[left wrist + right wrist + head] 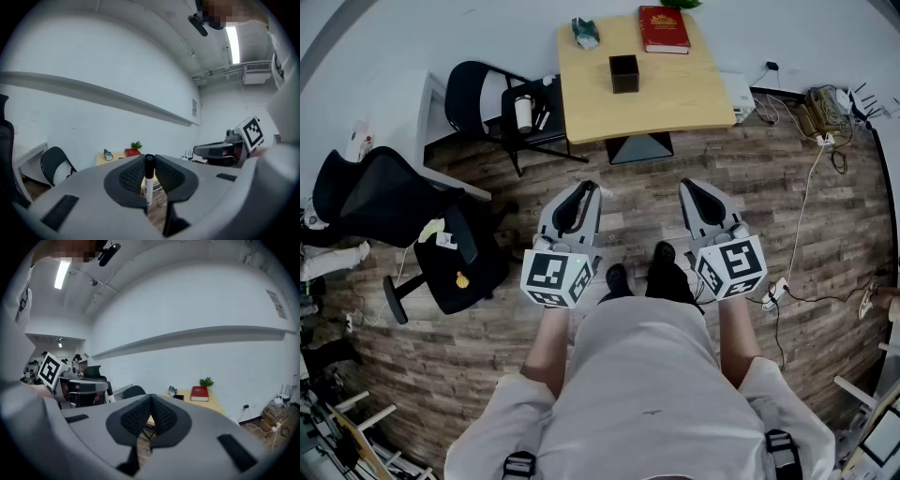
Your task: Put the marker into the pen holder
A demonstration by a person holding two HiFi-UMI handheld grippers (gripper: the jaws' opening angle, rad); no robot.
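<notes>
Marker upright in clenched left claw, right claw pinched together, pen holder on table, well apart across floor

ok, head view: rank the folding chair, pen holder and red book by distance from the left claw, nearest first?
From the left claw, shut on the marker:
1. folding chair, ahead-left, beside the table.
2. pen holder, mid-table.
3. red book, at the table's far edge, right.

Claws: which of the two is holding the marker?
The left claw: its jaws clamp a black-capped white marker. The right claw is shut, empty.
</notes>
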